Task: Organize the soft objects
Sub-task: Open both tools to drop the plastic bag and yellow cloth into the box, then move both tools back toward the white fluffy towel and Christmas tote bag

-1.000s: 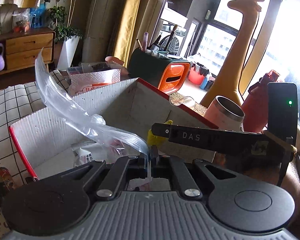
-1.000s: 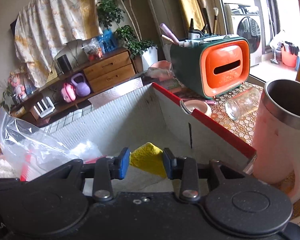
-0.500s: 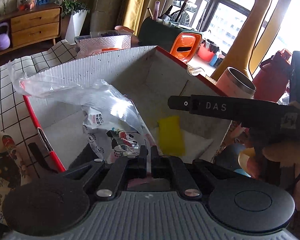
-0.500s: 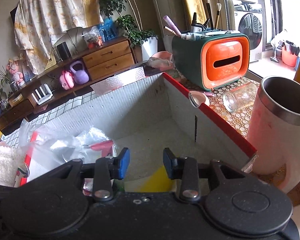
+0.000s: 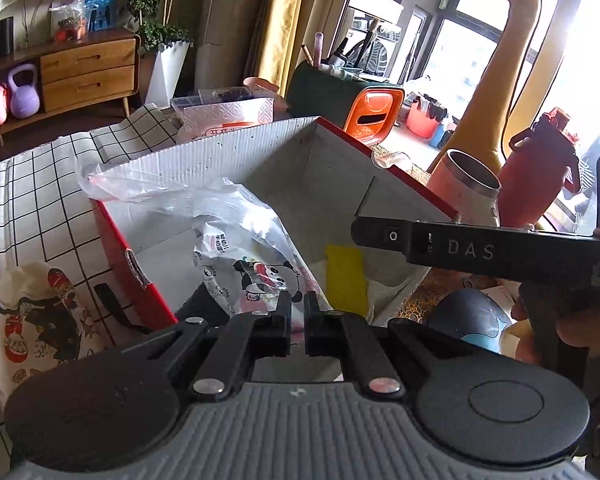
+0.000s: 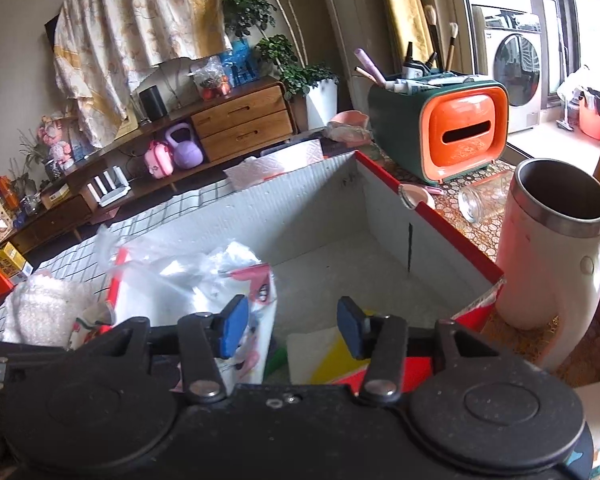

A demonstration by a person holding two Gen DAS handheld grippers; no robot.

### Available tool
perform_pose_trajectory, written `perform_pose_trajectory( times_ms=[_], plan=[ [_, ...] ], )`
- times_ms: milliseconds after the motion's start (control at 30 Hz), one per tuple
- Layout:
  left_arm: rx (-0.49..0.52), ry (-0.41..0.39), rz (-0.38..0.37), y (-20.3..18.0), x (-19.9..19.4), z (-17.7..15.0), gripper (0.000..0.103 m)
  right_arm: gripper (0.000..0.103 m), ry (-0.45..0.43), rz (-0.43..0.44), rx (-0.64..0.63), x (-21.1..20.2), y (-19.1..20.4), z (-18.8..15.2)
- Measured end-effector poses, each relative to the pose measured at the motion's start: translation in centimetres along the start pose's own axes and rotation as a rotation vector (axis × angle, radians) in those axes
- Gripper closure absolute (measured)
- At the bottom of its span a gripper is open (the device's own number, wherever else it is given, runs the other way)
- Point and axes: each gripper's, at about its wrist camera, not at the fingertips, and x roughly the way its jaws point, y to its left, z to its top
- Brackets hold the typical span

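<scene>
1. Two tongs over white corrugated box with red rim (image 5: 236,156).
2. Left tongs (image 5: 297,322) nearly together, pinching clear plastic bag with panda print (image 5: 236,248) lying inside box.
3. Right tongs (image 6: 292,326) apart, holding nothing, above yellow sponge cloth (image 5: 346,280) in box.

Black hand-held gripper (image 6: 292,326), blue pads (image 6: 231,326), silver screws.

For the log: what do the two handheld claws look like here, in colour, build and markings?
The left claw has black linkage arms with silver pivot screws on a ribbed grey body flanked by round black discs. The right claw is all black, similar in build, with blue pads. In the left view its side bar reads "DAS" in white.
</scene>
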Motion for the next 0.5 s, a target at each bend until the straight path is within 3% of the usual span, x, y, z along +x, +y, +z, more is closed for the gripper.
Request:
perform_pose_trajectory(
  times_ms=[100, 200, 267, 333, 367, 500],
  plan=[
    [-0.021, -0.01, -0.002, 0.2, -1.2, -0.2, 0.093, 0.051, -0.005, 0.009, -0.018, -1.1, 0.8, -0.4],
    [-0.022, -0.032, 0.001, 0.4, -2.6, -0.4, 0.075, 0.048, -0.01, 0.02, -0.031, -2.2, 1.5, -0.8],
    [-0.024, -0.053, 0.003, 0.4, -3.7, -0.7, 0.057, 0.048, -0.013, 0.029, -0.044, -3.1, 2.2, -1.1],
    [-0.03, -0.071, -0.003, 0.6, -4.8, -1.0, 0.049, 0.045, -0.019, 0.039, -0.059, -3.9, 2.9, -1.3],
    [-0.031, -0.082, -0.003, 0.6, -5.4, -1.1, 0.048, 0.04, -0.024, 0.044, -0.065, -4.3, 3.2, -1.5],
    [-0.019, -0.115, 0.022, 0.7, -7.8, -1.9, 0.048, 0.039, -0.034, 0.069, -0.084, -6.0, 4.5, -2.1]
  ],
)
